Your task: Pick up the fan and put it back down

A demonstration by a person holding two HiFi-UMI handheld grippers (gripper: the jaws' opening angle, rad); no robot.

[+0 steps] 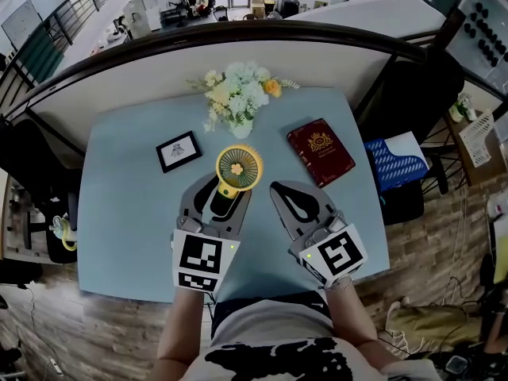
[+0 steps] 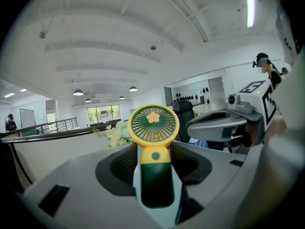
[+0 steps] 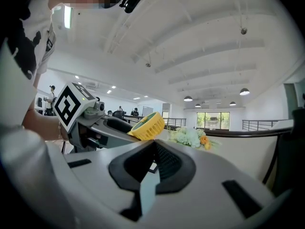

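Observation:
A small yellow fan [image 1: 238, 167] with a dark green handle stands upright near the middle of the light blue table [image 1: 127, 213]. My left gripper [image 1: 222, 191] is shut on its handle, one jaw on each side. In the left gripper view the fan [image 2: 153, 124] faces the camera, and its handle fills the gap in the left gripper [image 2: 153, 163]. Whether its base rests on the table I cannot tell. My right gripper [image 1: 279, 187] hovers just right of the fan, shut and holding nothing. In the right gripper view, the fan's yellow rim [image 3: 147, 125] shows beyond the right gripper [image 3: 151, 149], to the left.
A vase of pale flowers [image 1: 238, 98] stands behind the fan. A small black picture frame [image 1: 178, 151] is at its left, and a dark red book [image 1: 321, 151] lies at its right. A chair with a blue-and-white item [image 1: 394, 161] stands off the table's right edge.

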